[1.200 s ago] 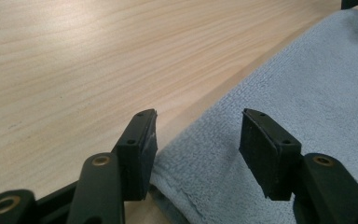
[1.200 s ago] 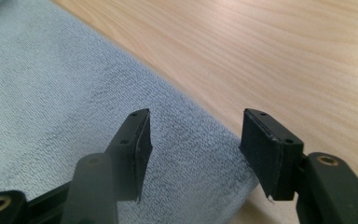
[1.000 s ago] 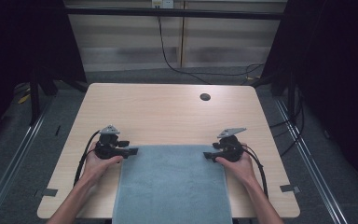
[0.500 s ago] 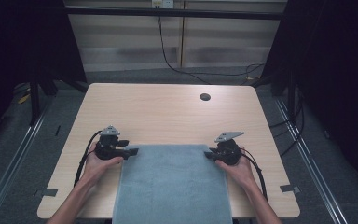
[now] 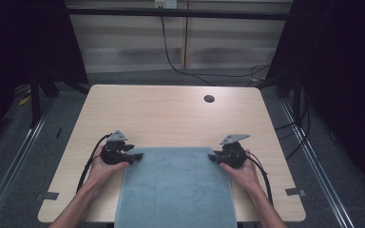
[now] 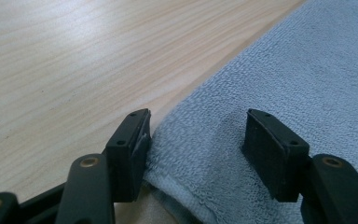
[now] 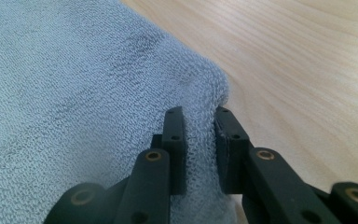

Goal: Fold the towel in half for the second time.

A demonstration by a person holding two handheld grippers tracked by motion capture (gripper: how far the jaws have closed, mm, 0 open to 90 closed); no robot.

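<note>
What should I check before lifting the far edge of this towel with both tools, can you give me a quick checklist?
1. Right tool clamped on the towel corner: ok, cloth is pinched between its pads.
2. Left tool clamped on its corner: not ok, its jaws have just been closing, but the pads still stand apart with the cloth between them.
3. Both tools level at the far edge: ok.
4. Towel lying flat: ok.
5. Table beyond the towel free for the fold: ok, just a small round hole far off.
6. Towel's near edge: cannot tell, it runs out of frame.
</note>
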